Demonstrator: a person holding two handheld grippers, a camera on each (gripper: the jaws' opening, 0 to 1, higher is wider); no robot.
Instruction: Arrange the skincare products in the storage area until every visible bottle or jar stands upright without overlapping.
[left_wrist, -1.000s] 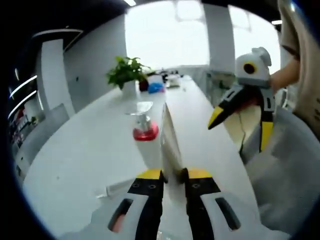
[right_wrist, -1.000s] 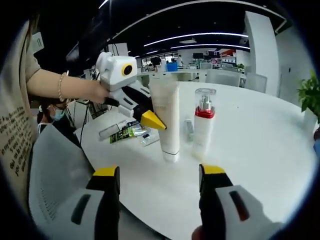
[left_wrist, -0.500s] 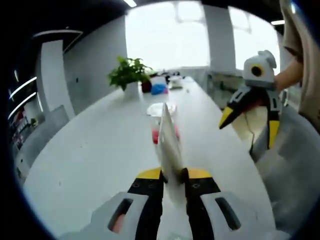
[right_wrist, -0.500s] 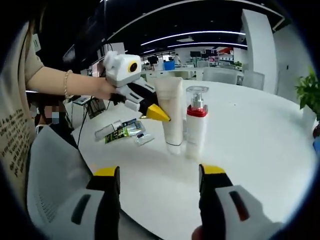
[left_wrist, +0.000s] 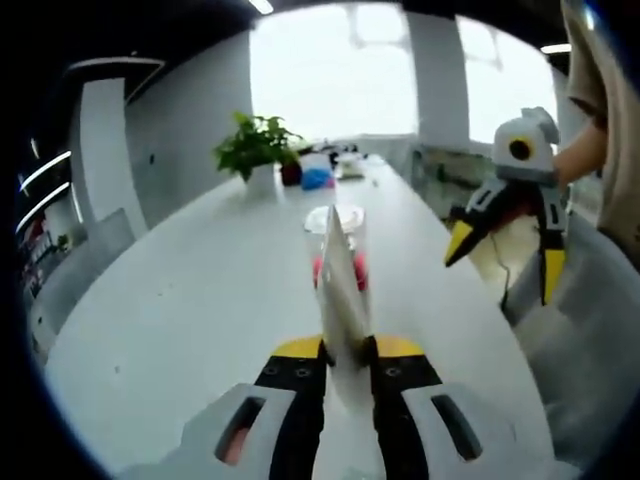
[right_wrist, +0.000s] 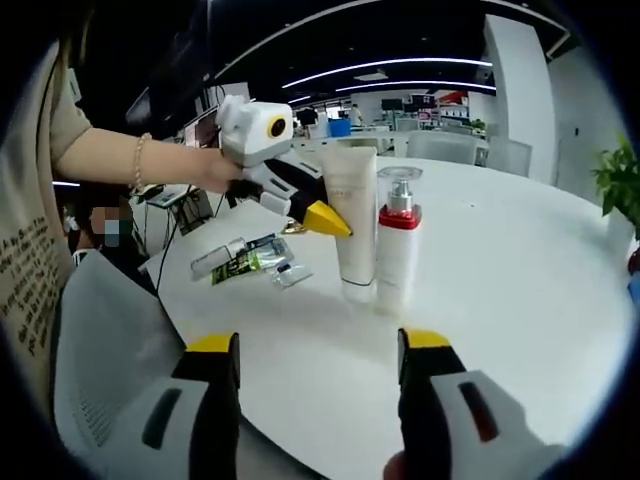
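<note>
The left hand-held gripper (right_wrist: 325, 215) pinches the white tube (right_wrist: 353, 225), upright on the desk (right_wrist: 520, 270). The pump bottle (right_wrist: 398, 255) touches it at 3 o'clock. The right hand-held gripper (right_wrist: 312, 362) hangs spread.

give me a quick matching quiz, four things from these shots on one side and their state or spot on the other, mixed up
Things:
1. white tube
2. pump bottle
3. sachets
4. right claw

States:
a. lying flat on the table
b. open, holding nothing
c. upright, gripped by the left claw
d. upright with a red collar, free of both claws

Pairs: 1-c, 2-d, 3-a, 4-b
</note>
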